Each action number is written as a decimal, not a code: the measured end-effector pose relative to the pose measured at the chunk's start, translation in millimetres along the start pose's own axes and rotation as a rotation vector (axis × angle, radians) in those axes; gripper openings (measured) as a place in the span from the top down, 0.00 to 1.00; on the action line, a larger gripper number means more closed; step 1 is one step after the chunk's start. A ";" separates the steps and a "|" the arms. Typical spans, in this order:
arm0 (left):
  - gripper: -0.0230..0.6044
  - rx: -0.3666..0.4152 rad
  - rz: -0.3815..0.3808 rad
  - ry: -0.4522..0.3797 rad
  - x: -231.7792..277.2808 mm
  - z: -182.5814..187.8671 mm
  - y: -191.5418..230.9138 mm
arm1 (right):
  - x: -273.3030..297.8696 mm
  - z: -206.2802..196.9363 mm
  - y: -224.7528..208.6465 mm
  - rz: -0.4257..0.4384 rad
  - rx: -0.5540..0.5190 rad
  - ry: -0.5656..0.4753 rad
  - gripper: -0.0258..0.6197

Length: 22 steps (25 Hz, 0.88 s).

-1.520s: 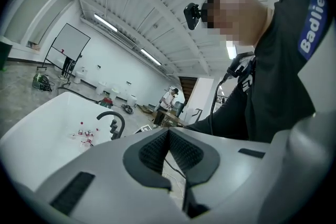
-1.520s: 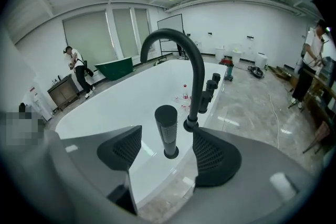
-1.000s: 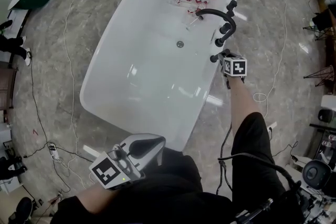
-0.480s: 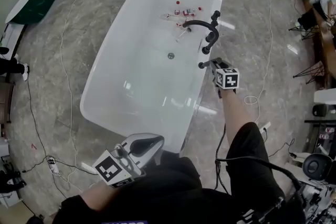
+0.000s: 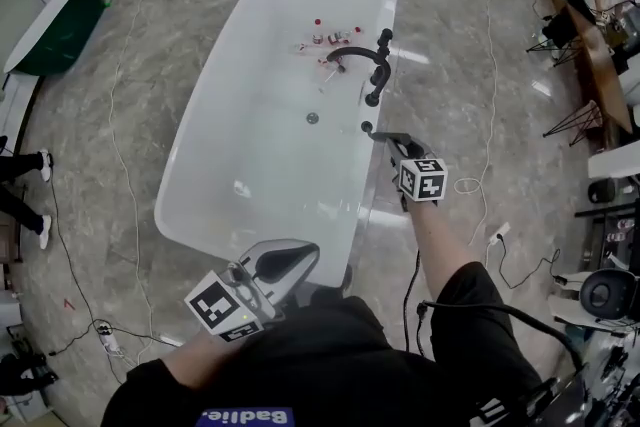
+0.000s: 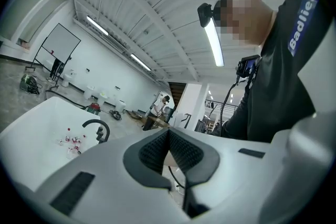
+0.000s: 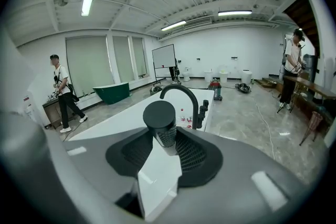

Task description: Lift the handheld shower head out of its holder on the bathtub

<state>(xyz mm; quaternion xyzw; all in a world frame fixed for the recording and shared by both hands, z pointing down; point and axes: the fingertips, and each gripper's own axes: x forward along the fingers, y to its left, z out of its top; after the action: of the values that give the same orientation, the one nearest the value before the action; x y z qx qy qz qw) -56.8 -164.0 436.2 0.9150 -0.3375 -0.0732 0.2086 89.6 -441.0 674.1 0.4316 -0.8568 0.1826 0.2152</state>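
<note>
Left tongs (image 6: 168, 136): closed on nothing, with the ribbed dark pads meeting at the tips; held idle near the person's body.
Bathtub (image 5: 250, 145): glossy white, smooth, a rounded oblong; small bottles (image 5: 325, 40) lie at its far end.
Faucet (image 5: 358, 55): a matte black arched pipe on the tub's right rim.
Shower head (image 7: 159, 115): a matte black cylinder with a flat round top; it appears lifted clear, by the tub's right edge.
Right tongs (image 7: 167, 140): clamped on the shower head just below its top.
Doing it well: lift straight, keep a firm squeeze on the slick round body, and watch for any hose tugging.
</note>
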 end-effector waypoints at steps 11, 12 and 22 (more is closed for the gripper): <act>0.97 0.021 -0.075 -0.004 2.2 8.5 -30.8 | -103.3 -6.7 67.7 0.028 -0.030 -0.085 0.75; 0.97 0.023 -0.084 -0.004 3.2 9.1 -34.1 | -111.6 -6.8 73.9 0.027 -0.026 -0.092 0.75; 0.97 0.030 -0.156 -0.012 4.2 21.6 -52.8 | -188.5 -2.8 130.7 0.055 0.007 -0.163 0.75</act>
<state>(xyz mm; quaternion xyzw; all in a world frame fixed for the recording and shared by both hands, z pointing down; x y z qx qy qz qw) -28.6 -137.8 394.0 0.9410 -0.2677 -0.0897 0.1864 84.1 -241.7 560.6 0.4222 -0.8823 0.1559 0.1380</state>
